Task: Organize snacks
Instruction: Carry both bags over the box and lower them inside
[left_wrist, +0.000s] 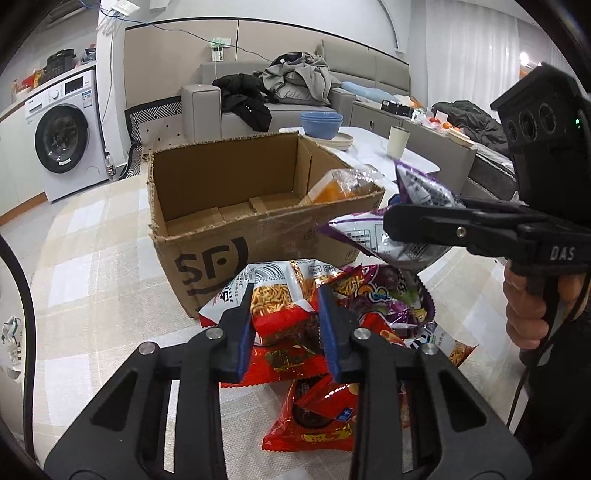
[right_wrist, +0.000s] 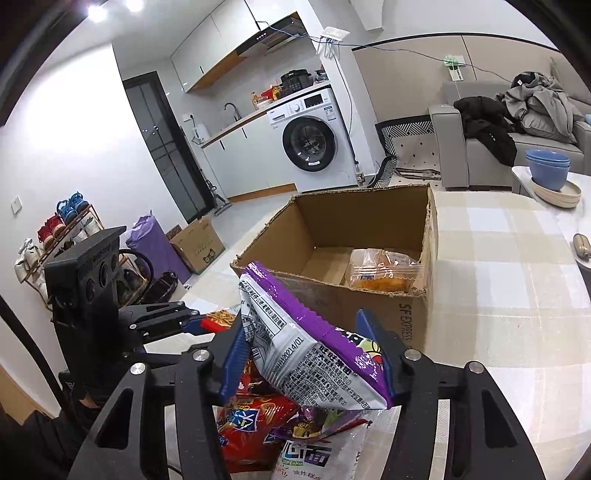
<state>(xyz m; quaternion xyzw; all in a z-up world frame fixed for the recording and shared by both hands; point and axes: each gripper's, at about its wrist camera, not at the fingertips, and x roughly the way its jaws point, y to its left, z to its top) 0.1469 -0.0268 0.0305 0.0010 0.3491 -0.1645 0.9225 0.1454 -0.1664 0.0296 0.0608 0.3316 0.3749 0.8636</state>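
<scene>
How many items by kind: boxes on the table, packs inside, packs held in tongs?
Cardboard box: 1
Orange pack inside it: 1
Packs held: 2, purple pack in right tongs, red noodle pack in left tongs
Total: 4

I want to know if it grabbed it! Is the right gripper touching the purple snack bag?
Touching. The right wrist view shows the right gripper with both blue fingers pressed against the sides of the purple snack bag, lifting it above the pile.

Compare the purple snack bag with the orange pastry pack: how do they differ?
The purple snack bag is opaque and printed; the orange pastry pack is clear wrap. The bag is held aloft, tilted, by the right gripper; the pack lies inside the cardboard box, untouched. Both are sealed snacks.
</scene>
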